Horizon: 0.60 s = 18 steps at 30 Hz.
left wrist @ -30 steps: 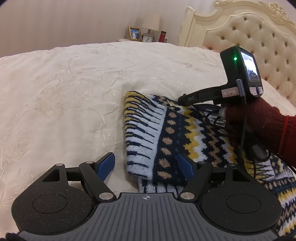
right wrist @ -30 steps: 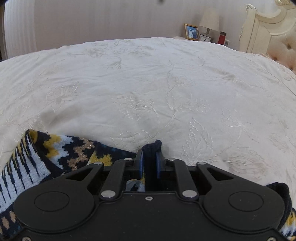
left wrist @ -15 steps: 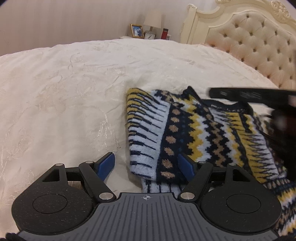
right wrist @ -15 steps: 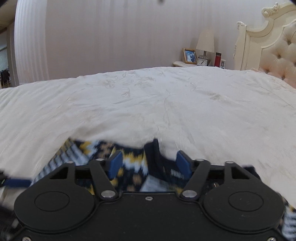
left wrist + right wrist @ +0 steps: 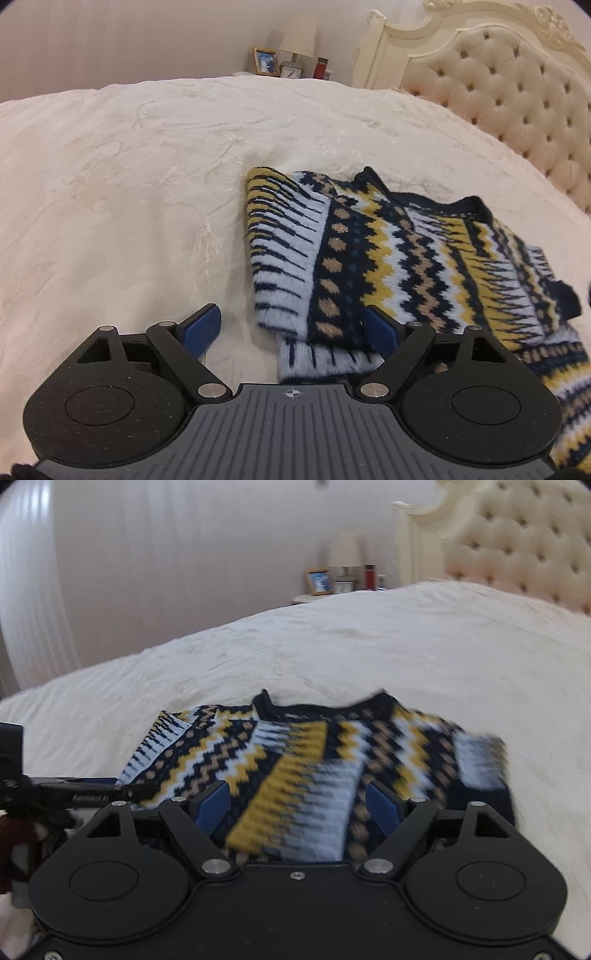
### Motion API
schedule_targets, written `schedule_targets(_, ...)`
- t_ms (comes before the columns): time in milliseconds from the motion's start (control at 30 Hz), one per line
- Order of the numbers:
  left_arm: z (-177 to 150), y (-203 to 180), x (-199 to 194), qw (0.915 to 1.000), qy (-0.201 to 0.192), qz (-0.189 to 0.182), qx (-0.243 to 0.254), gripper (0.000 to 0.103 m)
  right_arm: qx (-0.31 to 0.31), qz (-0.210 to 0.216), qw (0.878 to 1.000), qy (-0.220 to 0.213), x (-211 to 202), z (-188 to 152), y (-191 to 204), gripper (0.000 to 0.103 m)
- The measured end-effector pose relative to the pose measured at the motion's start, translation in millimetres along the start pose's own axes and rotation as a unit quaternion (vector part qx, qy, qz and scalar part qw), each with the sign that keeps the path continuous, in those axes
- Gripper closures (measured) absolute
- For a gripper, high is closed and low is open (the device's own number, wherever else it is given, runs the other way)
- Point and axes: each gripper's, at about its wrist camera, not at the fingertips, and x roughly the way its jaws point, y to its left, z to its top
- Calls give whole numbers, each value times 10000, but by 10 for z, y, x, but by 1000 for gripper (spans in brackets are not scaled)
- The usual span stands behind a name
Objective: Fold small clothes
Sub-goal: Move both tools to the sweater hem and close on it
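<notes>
Both my left gripper and right gripper were spreading wider, empty, over the folded sweater lower right on the bed; a trailing finger could snag the knit and undo the fold.

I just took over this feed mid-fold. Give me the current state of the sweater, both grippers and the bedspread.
Sweater: partly folded, lying on the bed, held by neither gripper.
Left gripper: jaws opening, pads clear of the knit.
Right gripper: jaws opening, hovering over the sweater, nothing clamped.
Bedspread: spread out, lightly wrinkled.
</notes>
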Motion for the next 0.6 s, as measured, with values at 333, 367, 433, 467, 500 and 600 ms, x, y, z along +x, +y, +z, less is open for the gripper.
schedule_targets(333, -200, -64, -700, 9965, -156, 739, -350, 20, 402, -370, 9984, 121, -842, -574, -269, 19)
schedule_targets(367, -260, -76, -778, 9961, -139, 786, -387, 20, 412, -365, 9984, 141, -905, -614, -284, 19)
schedule_targets(433, -363, -107, -903, 9955, -30, 799, -504, 20, 438, -362, 9982, 200, -1020, -706, -316, 19)
schedule_targets(467, -416, -138, -966, 9951, 60, 795, -579, 20, 457, -353, 9981, 236, -1073, -754, -333, 19)
schedule_targets(500, -448, -165, -1013, 9950, 113, 775, -612, 20, 476, -346, 9979, 270, -1116, -800, -342, 19)
schedule_targets(600, -552, -308, -1183, 9959, 224, 693, -533, 20, 575, -320, 9973, 337, -1224, -925, -404, 19)
